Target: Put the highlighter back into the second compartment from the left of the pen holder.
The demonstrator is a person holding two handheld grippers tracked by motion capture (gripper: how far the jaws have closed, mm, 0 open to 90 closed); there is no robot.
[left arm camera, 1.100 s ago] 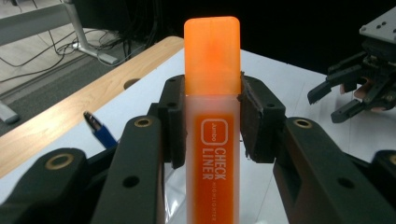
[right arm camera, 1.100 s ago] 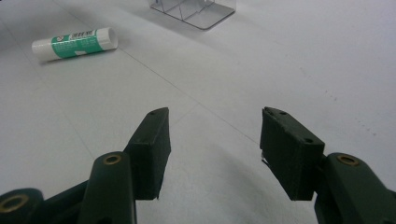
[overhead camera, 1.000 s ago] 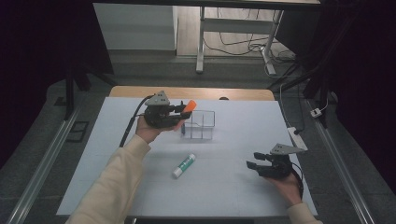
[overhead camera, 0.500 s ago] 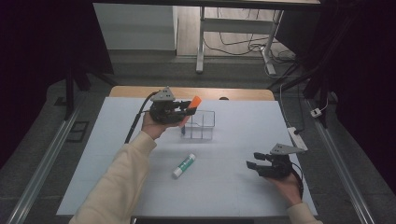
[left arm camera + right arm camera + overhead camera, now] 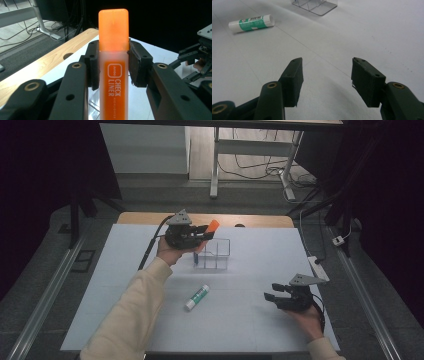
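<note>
My left gripper (image 5: 201, 233) is shut on an orange highlighter (image 5: 213, 225) and holds it in the air just above the left far corner of a clear compartment box (image 5: 218, 254). In the left gripper view both pads clamp the highlighter (image 5: 113, 82) right below its orange cap, and my left gripper (image 5: 113, 63) points across the table. My right gripper (image 5: 271, 293) rests low near the right front of the table, open, with nothing between its pads (image 5: 327, 75). A white and green glue stick (image 5: 197, 297) lies flat in front of the box.
A white sheet (image 5: 125, 270) covers the table, with a wooden strip (image 5: 260, 220) along the far edge. A white power strip (image 5: 316, 265) lies at the right edge. The glue stick (image 5: 250, 23) and the box (image 5: 317, 6) lie beyond the right jaws.
My left gripper has shifted slightly to the right and farther away with the highlighter still in it. The right gripper has not moved.
</note>
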